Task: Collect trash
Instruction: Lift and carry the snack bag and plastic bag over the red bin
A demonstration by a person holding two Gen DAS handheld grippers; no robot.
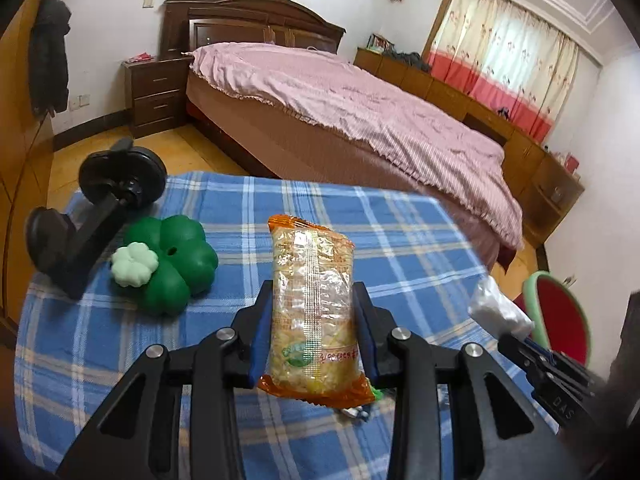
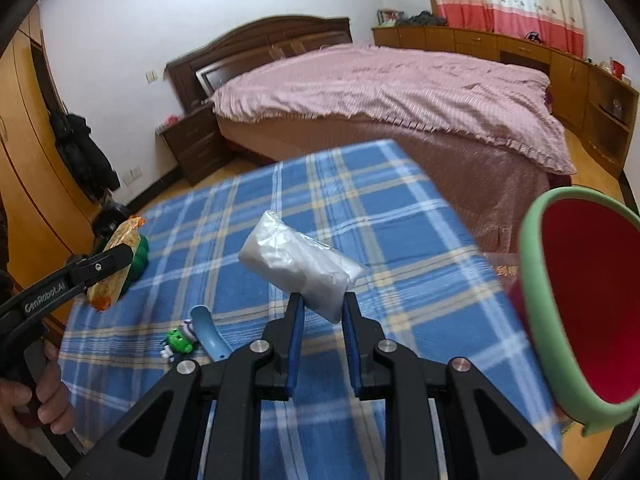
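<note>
Both tools tilt down over the checked surface (image 1: 400,240): the left tool (image 1: 312,312) clamped on an orange snack packet (image 1: 312,304), the right tool (image 2: 322,312) pinching a white plastic bag (image 2: 296,264); a hand (image 2: 28,408) grips the left handle.

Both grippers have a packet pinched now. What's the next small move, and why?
Probably swing the right gripper with its white packet toward the red bin at its right and let go over the opening. The bin's mouth sits close beside that packet, while the left gripper with the orange snack packet is farther off.
</note>
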